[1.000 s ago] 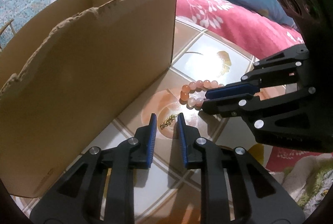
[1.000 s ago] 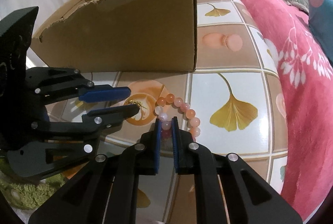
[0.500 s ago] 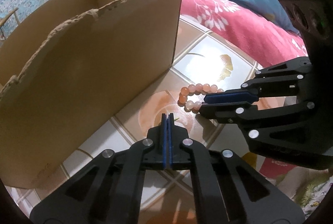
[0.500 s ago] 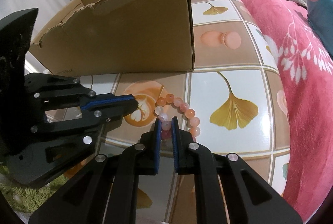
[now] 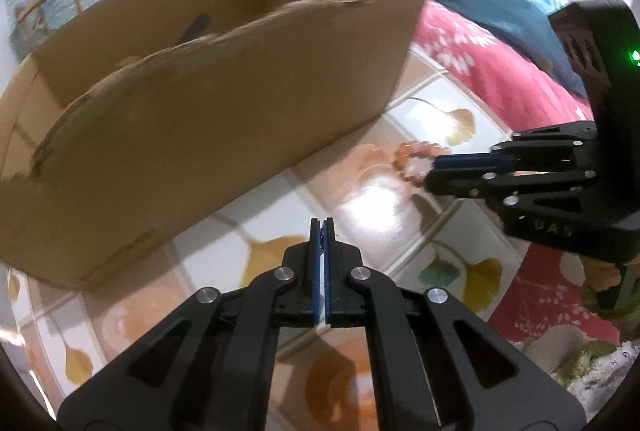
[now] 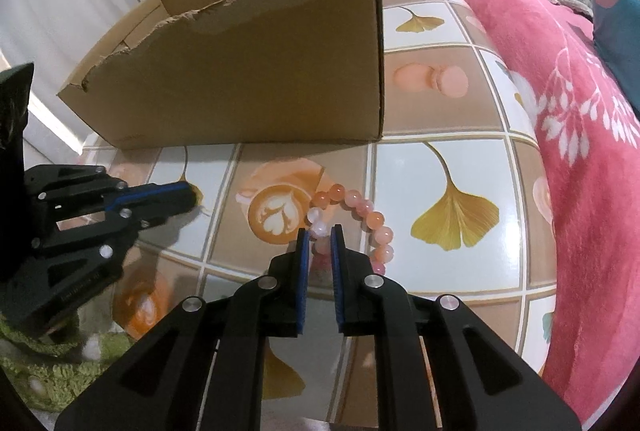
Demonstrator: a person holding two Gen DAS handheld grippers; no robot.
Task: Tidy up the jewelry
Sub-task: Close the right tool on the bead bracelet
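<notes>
Jaws on your left gripper (image 5: 322, 227) have snapped together since a second ago, when they stood apart around a small gold chain on the tile; now the blue pads meet with only a thin sliver visible between them, and whether the chain is pinched there you cannot tell from the blur. That gripper has also pulled back from the latte-print tile toward 8 o'clock in the right wrist view, where it now shows at 9 o'clock (image 6: 188, 197).

Your right gripper (image 6: 319, 233) has kept its place, and its jaws are opening, with a pale bead of the bead bracelet (image 6: 362, 209) between the tips. A narrow gap shows beside the bead, so the pads look no longer pressed on it. The bracelet lies on the tiled mat (image 6: 452, 271), curving from the tips toward 2 o'clock. The cardboard box (image 6: 260, 71) stands at 12 o'clock, apart from the beads. From the left wrist, the bracelet (image 5: 416, 159) sits at 2 o'clock, at the right gripper's tips (image 5: 434, 171).
</notes>
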